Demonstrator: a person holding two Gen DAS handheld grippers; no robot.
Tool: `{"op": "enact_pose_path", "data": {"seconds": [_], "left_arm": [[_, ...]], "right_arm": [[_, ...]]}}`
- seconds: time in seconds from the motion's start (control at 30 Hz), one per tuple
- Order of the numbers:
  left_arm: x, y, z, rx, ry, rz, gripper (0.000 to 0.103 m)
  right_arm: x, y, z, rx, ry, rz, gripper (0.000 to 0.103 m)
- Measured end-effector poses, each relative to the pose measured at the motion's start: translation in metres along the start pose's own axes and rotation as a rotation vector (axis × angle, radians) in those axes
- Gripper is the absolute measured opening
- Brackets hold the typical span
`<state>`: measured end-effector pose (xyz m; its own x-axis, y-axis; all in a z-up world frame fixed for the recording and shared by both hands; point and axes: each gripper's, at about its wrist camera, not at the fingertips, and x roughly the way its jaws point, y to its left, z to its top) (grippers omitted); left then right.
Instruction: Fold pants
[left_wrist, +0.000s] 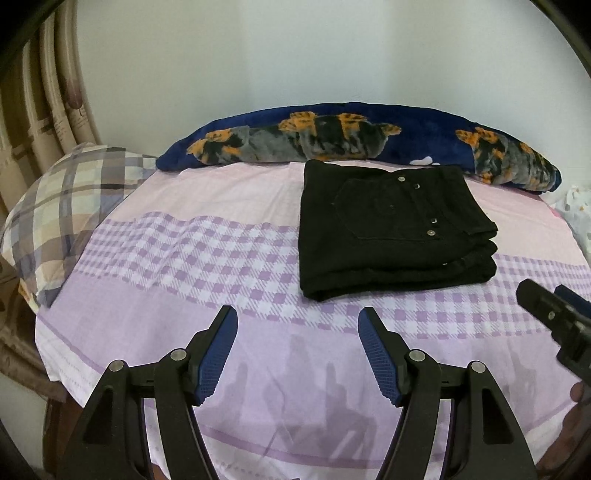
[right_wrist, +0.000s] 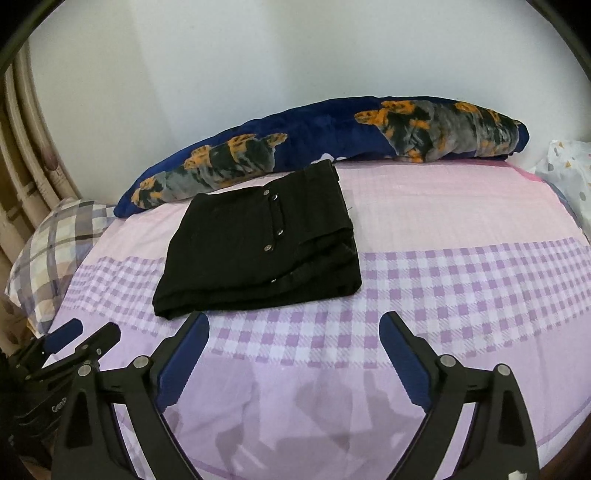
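Black denim pants (left_wrist: 395, 229) are lying folded into a compact rectangular stack on the pink-and-purple checked bedsheet (left_wrist: 184, 258), back pocket and metal rivets facing up, layered edges showing along the near and right sides. The stack is sitting toward the far side of the bed, just in front of a rolled navy fleece blanket with orange-and-grey animal print (left_wrist: 332, 136), which is running along the white wall (left_wrist: 295, 55).

Left gripper (left_wrist: 298, 347) is hovering low over the sheet, near the pants but apart from them, blue-padded jaws spread wide, nothing between them. Right gripper (right_wrist: 293, 350) is doing the same: jaws wide, holding nothing, left fingertip just short of the stack's near edge in its own view. Each gripper is showing at the edge of the other's camera, side by side.

A plaid beige-and-grey pillow (left_wrist: 62, 206) is sitting at the left end of the bed. White patterned fabric (right_wrist: 570, 173) is showing at the right edge. Gripper shadows are falling on the sheet below.
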<state>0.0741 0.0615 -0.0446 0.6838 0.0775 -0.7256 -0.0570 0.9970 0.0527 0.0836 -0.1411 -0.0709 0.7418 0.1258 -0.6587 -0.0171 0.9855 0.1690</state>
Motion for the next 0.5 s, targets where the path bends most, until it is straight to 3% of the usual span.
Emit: {"op": "enact_pose_path", "data": {"seconds": [0.5], "left_arm": [[-0.009, -0.012, -0.009, 0.027, -0.006, -0.002, 0.068]], "right_arm": [[-0.005, 0.012, -0.005, -0.078, 0.004, -0.020, 0.095]]}}
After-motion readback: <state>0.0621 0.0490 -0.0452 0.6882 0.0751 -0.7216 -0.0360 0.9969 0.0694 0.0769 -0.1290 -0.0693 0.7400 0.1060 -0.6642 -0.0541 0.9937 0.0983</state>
